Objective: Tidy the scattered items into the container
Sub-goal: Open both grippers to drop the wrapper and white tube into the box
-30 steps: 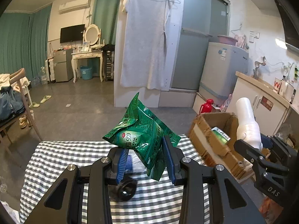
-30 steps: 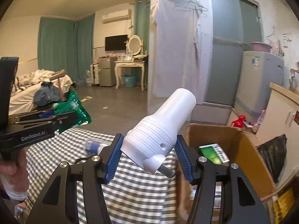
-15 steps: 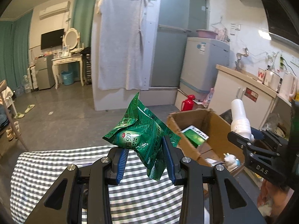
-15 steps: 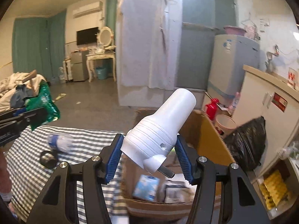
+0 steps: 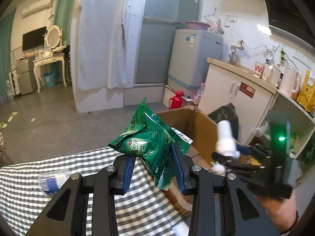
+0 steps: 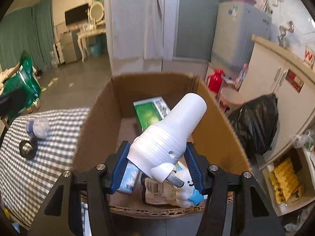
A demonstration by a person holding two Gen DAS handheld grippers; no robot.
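The green packet (image 5: 146, 145) is judged light, soft and crinkly, with a slick foil face. It gives under pressure, so a hold across its bunched middle is sounder than one at a loose corner. The left gripper (image 5: 153, 167) is closed down to a narrow gap on that middle; the blue pads (image 5: 178, 169) press the foil on both sides and the packet stands up and tilted between them. It is held in the air above the edge of the checked cloth (image 5: 137, 206), near the cardboard box (image 5: 198, 135) but not yet over it.

The white plug-in device (image 6: 167, 137) is judged rigid, smooth, hard plastic and light. Its ribbed body offers the better purchase; the tapered nose would slip. The right gripper (image 6: 157, 169) is closed on that ribbed body, metal prong pointing down, directly above the open box, where a green carton (image 6: 149, 112) and other packets already lie.

A small bottle (image 6: 37, 126) and a black ring (image 6: 28, 149) lie on the cloth, uncollected.
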